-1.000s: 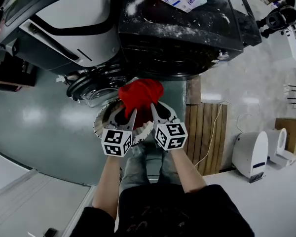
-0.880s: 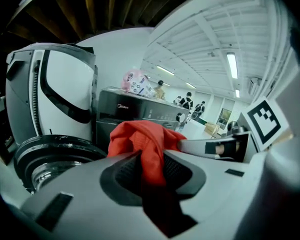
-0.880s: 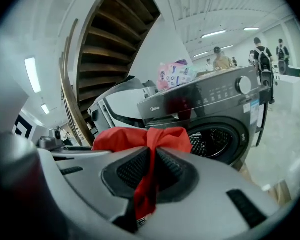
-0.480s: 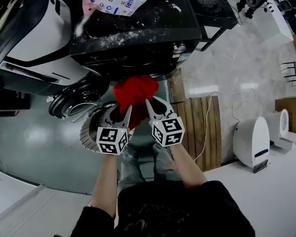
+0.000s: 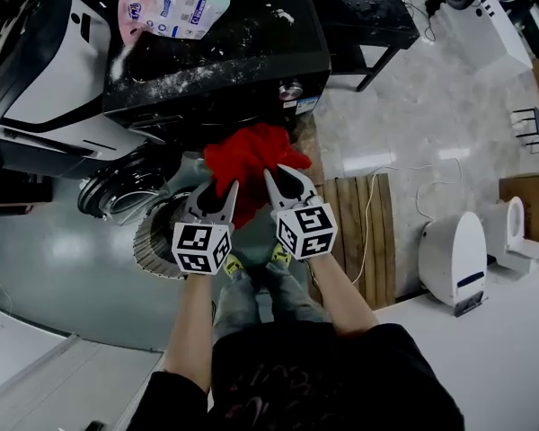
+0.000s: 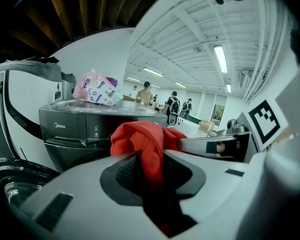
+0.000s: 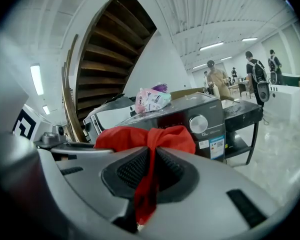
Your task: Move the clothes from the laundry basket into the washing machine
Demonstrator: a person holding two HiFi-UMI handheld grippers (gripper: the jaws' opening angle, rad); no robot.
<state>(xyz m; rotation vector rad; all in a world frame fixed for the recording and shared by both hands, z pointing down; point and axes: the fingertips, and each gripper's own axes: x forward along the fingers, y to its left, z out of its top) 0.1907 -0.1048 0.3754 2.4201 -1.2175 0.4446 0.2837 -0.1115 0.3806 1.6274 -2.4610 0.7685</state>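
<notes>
A bunched red garment [image 5: 249, 162] hangs between both grippers in front of the dark washing machine [image 5: 216, 70]. My left gripper [image 5: 226, 187] is shut on its left side, the cloth [image 6: 142, 146] pinched between the pads. My right gripper [image 5: 271, 176] is shut on the right side, where the red cloth [image 7: 152, 149] is squeezed thin between the jaws. The machine's front [image 6: 90, 134] fills the middle of the left gripper view, and its round knob [image 7: 198, 124] shows in the right gripper view. The laundry basket [image 5: 157, 241] sits on the floor below the left gripper, partly hidden. The round door [image 5: 117, 196] stands open at the left.
A pink detergent pouch [image 5: 166, 7] lies on the machine's powder-dusted top. A white appliance [image 5: 45, 88] stands at the left. A wooden pallet [image 5: 364, 232] lies at the right, with a white device [image 5: 454, 259] beyond it. People stand far off in the hall [image 7: 255, 79].
Both grippers have carried the red garment up and away from the basket toward the machine's front. The basket has slid left and lower in view. The jaws have kept their grip.
</notes>
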